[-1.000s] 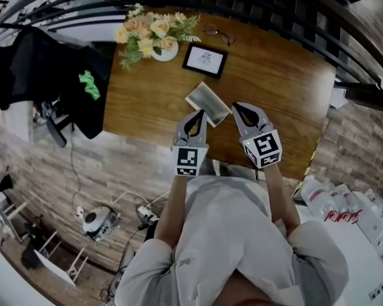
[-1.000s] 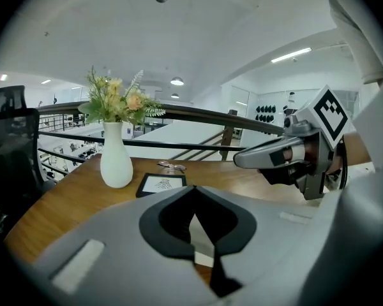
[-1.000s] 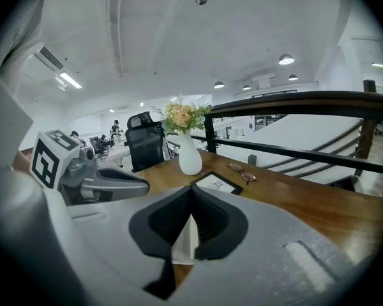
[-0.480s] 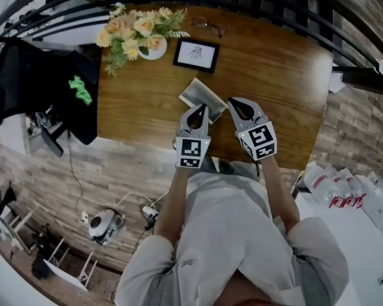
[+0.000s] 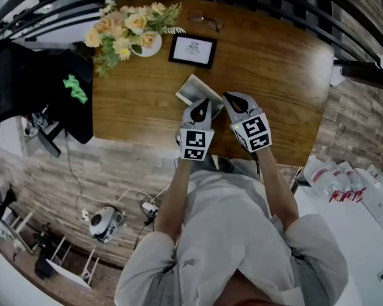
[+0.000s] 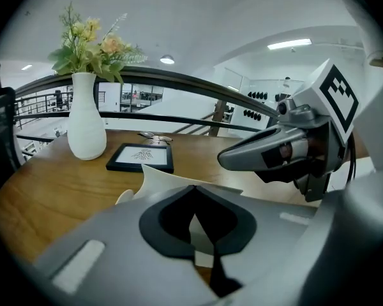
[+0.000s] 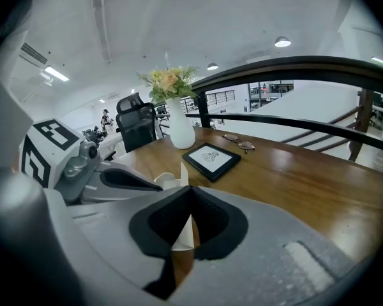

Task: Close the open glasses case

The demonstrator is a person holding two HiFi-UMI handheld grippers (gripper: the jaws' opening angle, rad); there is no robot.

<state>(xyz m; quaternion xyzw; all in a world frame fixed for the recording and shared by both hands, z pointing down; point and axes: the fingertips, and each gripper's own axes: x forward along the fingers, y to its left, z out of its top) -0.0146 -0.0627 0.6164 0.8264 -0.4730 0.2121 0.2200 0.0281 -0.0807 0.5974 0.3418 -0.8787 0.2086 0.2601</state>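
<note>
The open glasses case [image 5: 193, 89] is a pale, flat box with its lid up, lying on the wooden table [image 5: 274, 75] near its front edge. My left gripper [image 5: 203, 102] is shut, with its tip right at the case's near side. In the left gripper view the raised lid [image 6: 172, 177] stands just beyond the closed tips [image 6: 193, 189]. My right gripper [image 5: 230, 98] is also shut and sits just right of the case. From the right gripper view, the lid's edge [image 7: 177, 171] shows just past the tips [image 7: 190, 189]. Whether either gripper touches the case is unclear.
A white vase of flowers [image 5: 131, 34] stands at the table's far left. A black picture frame [image 5: 192, 50] lies behind the case, with a pair of glasses [image 5: 204, 20] beyond it. A dark railing [image 5: 287, 5] runs behind the table. A black garment [image 5: 45, 88] hangs at the left.
Both grippers have moved forward over the table edge and closer together, from a little short of the case to right at it. The case has not moved on the table.
</note>
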